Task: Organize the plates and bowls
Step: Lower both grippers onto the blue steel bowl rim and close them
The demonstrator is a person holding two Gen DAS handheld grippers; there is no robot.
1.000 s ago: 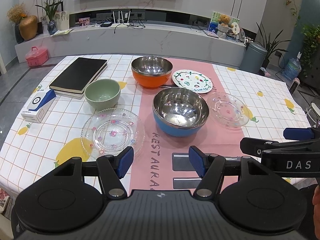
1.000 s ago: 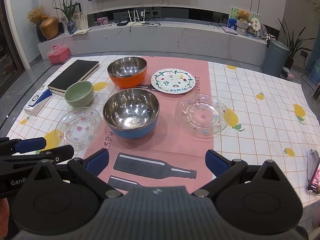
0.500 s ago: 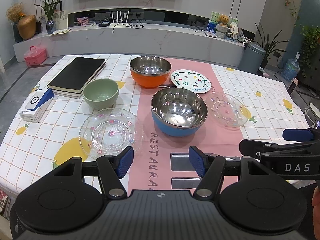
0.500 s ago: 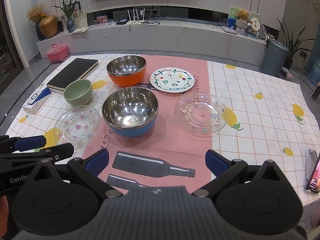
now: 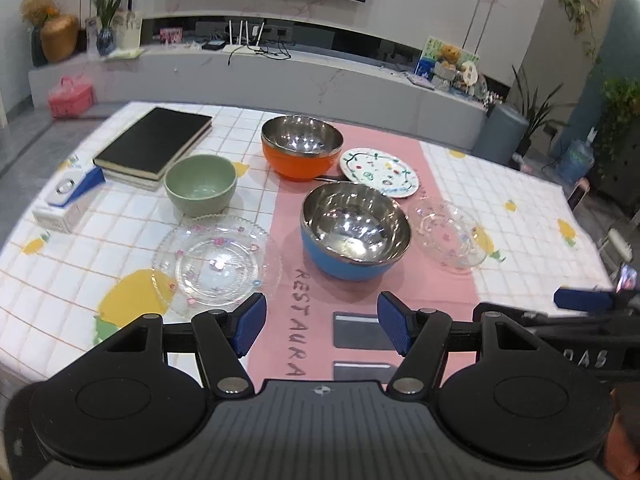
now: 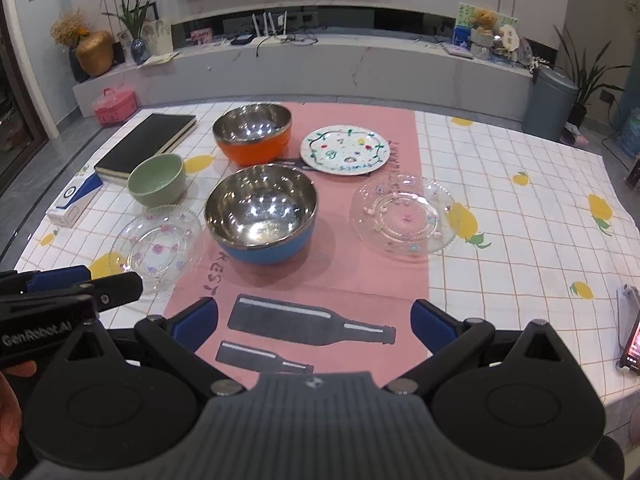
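Three bowls point(image 6: 261, 213) upright (mouths up), three plates point(image 6: 403, 217) flat

You have three bowls upright on the table: an orange bowl point(image 6: 252, 132) farthest, a blue bowl point(image 6: 262, 214) nearest, a green bowl point(image 6: 158, 180) left. The painted plate point(image 6: 345, 150) and two glass plates point(image 6: 157, 246) point(image 6: 404, 216) lie flat, apart.

Black book point(image 5: 154, 142) lying flat at far left of tablecloth point(image 6: 520, 216). Just beside it, small white-and-blue box point(image 5: 66, 200). Phone point(image 6: 632, 340) at right edge.
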